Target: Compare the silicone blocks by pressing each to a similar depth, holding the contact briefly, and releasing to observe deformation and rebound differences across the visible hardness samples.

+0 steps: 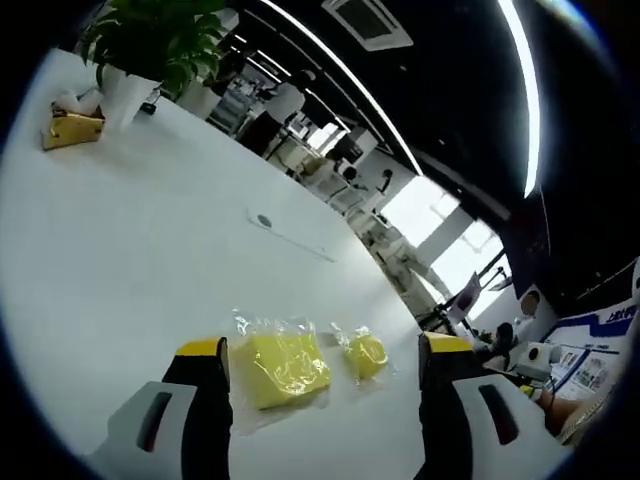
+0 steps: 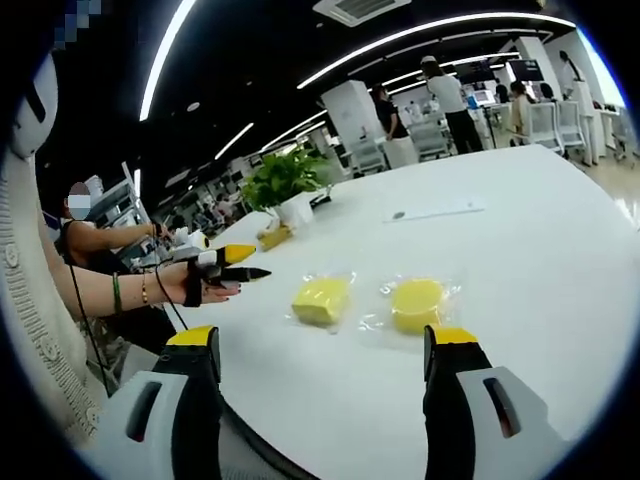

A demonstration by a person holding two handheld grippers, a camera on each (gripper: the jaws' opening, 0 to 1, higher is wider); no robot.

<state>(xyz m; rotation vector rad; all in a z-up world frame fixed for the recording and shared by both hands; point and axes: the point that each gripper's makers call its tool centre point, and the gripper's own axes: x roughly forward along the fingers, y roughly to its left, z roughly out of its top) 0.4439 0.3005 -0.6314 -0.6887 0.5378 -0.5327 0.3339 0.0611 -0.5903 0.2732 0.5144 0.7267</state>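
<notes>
Both tools open, holding nothing. Left tool [image 1: 325, 352] hovers over the table [image 1: 130, 250], jaws spread wide either side of the square yellow block [image 1: 278, 366], which sits in a clear bag. Round yellow block [image 1: 367, 354], also bagged, lies just beside it. In the right gripper view the right tool [image 2: 325, 345] hangs back from both samples: square block [image 2: 320, 299], round block [image 2: 417, 303], near each other, not touching.

Looks like pre-contact, nothing pressed yet. My take: come down square on the centre of the block, match depth on both, brief hold, lift straight off. Bag film is loose and wrinkled, so it may slide or cling and mask rebound.

Around: potted plant [image 1: 150, 45] and a small gold box [image 1: 71, 128] at the far table edge, a flat paper strip [image 1: 290, 232] mid-table. All well apart, path clear.
</notes>
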